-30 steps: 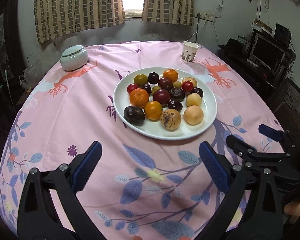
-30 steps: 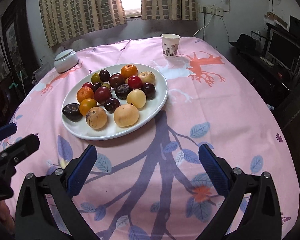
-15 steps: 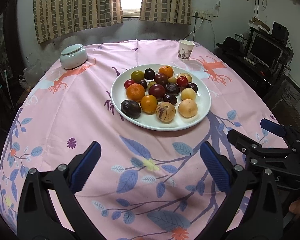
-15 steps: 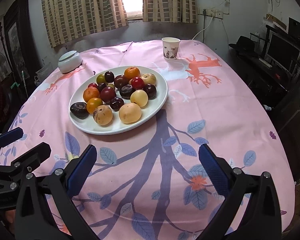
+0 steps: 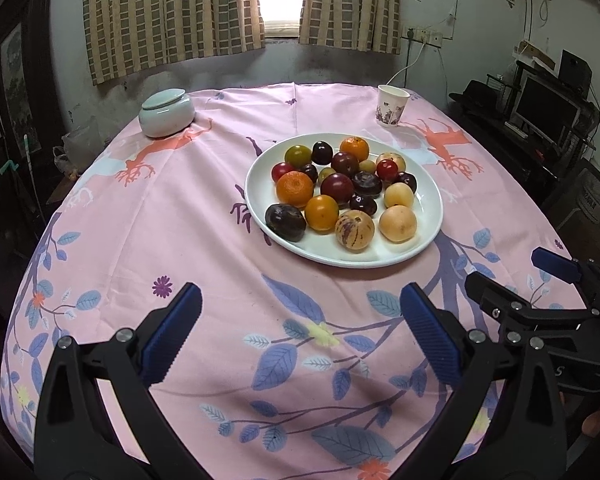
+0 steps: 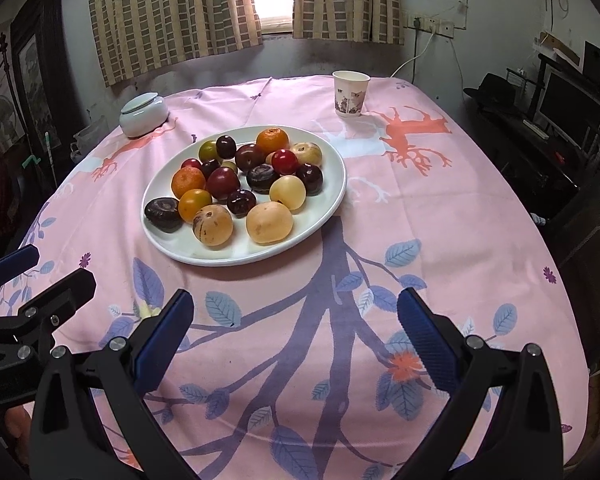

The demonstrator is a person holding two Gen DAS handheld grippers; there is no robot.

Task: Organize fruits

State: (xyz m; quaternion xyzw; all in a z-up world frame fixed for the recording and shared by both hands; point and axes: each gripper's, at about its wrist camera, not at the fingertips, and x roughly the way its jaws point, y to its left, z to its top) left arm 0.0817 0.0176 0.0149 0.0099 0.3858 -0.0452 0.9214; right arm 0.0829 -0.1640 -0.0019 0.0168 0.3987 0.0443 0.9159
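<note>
A white plate holds several fruits: oranges, dark plums, pale yellow fruits and a striped melon-like fruit. The plate also shows in the right wrist view. My left gripper is open and empty, above the cloth in front of the plate. My right gripper is open and empty, also short of the plate; it shows at the right edge of the left wrist view. The left gripper shows at the left edge of the right wrist view.
A round table wears a pink cloth with leaf prints. A pale green lidded jar stands at the back left, a paper cup at the back right. A desk with a monitor is right of the table.
Both grippers have drawn back and up from the plate, so the plate looks smaller and farther. Both stay open and empty.
</note>
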